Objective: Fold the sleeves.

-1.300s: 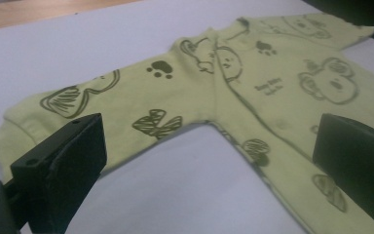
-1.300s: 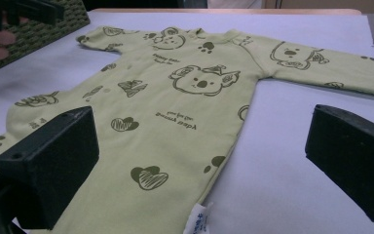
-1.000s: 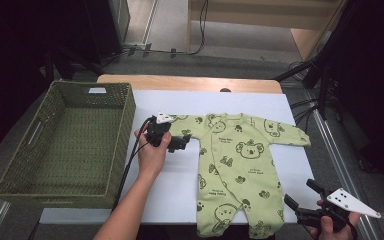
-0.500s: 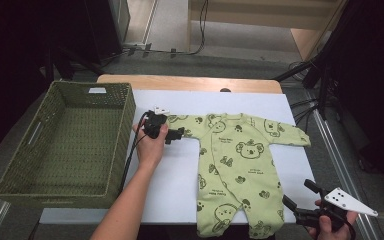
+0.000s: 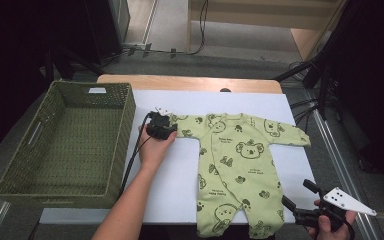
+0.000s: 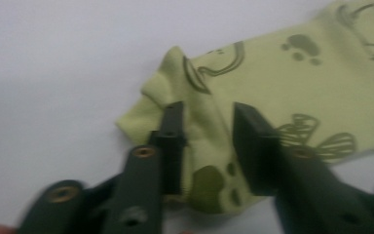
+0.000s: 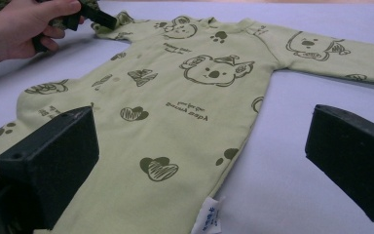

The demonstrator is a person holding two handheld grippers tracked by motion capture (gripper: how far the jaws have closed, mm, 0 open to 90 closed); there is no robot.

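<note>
The green baby romper [image 5: 235, 165] lies flat on the white counter [image 5: 180, 180], its sleeve cuff [image 6: 175, 92] gathered between the left gripper [image 6: 207, 131] jaws, which have just been closing and now pinch it. The right gripper [image 7: 199, 161] jaws stand wide over the romper's leg. Its small printed writing and white side tag [image 7: 208, 214] are too blurred to read.

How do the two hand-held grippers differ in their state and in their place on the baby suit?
The left hand-held gripper has just been closing on the cuff of the sleeve, with cloth bunched between its jaws; the right hand-held gripper stands wide open and holds nothing. The left one is at the sleeve end of the green baby suit, toward the basket; the right one waits by the suit's leg. Both are black and each is held in a hand.
</note>
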